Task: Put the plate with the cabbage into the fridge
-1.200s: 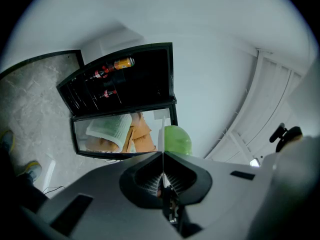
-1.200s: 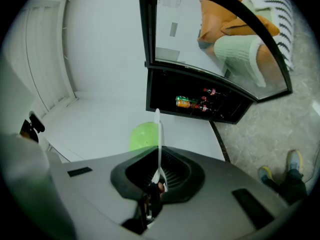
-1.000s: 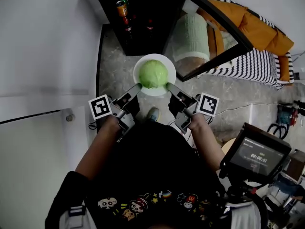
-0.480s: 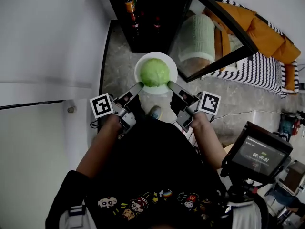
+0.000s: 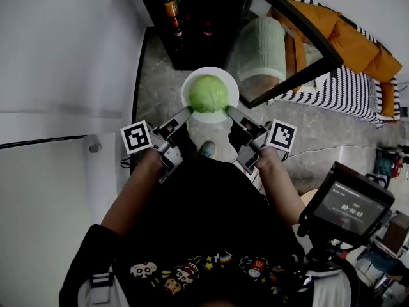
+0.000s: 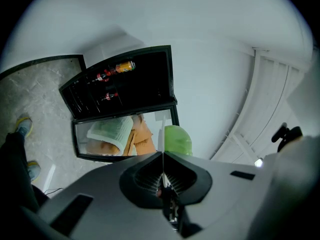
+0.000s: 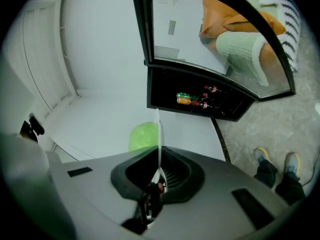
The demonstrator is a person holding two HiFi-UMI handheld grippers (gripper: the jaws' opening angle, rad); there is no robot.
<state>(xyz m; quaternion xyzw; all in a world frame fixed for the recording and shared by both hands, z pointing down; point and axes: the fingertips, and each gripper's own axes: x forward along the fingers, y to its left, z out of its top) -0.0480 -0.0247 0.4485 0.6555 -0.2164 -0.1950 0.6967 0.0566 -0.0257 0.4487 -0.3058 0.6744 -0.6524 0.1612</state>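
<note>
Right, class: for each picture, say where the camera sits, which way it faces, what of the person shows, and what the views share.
Head view: on the person's head, facing down at the plate and cabbage before the fridge; arms, torso, left gripper and right gripper show.
Left gripper view: on the left gripper, looking along jaws shut on the plate's rim toward the fridge; shoes show.
Right gripper view: mirrors that from the plate's other side; shoes show.
Shared: cabbage, plate, fridge.

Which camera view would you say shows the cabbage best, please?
The head view: the whole round cabbage sits on the white plate, whose rim is gripped by the left claw and the right claw. Each gripper view shows only a green part of the cabbage beside the plate's edge-on rim.
</note>
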